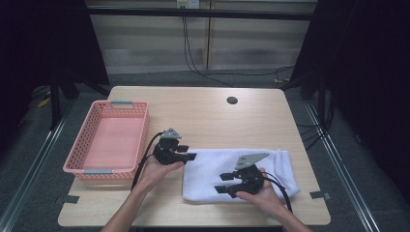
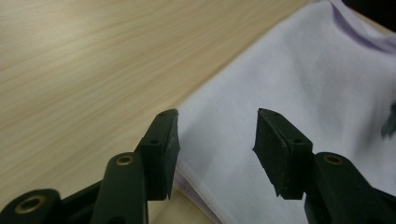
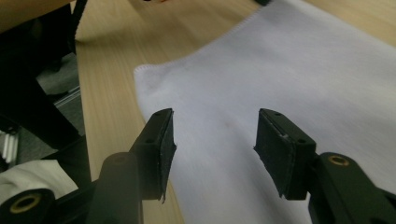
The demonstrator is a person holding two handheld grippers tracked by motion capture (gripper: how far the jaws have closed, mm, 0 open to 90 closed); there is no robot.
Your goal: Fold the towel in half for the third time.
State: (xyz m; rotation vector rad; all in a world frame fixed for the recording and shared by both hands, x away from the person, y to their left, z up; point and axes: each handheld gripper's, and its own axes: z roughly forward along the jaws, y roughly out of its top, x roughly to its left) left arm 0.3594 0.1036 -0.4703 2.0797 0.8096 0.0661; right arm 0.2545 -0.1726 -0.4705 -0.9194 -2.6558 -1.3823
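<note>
Dark curtains and a pale slatted wall frame a light wooden table with rounded corners, seen from the high view. We see a pink perforated plastic basket lying empty near the table's left edge, and a white folded cloth towel lying flat near the front right, well apart from the basket. Our left black hand-held gripper hovers just at the towel's left edge, pointing right, while our right black hand-held gripper sits over the towel's front portion, pointing left. Moving to the left gripper view, the left gripper has its jaws standing apart with nothing between them; below lies the towel, its layered folded edge running diagonally beside the bare wood of the table. Moving to the right gripper view, the right gripper likewise has its jaws spread and empty, hanging above the towel, whose stitched corner lies near the table's front edge; the wood shows to the left. We judge that the work in hand is folding or tidying the towel, and that we are between grips, lining up for a fresh hold. The next move likely calls for lowering each gripper onto a towel edge or corner and closing on all the layers together, so the fold does not slip apart when lifted.
</note>
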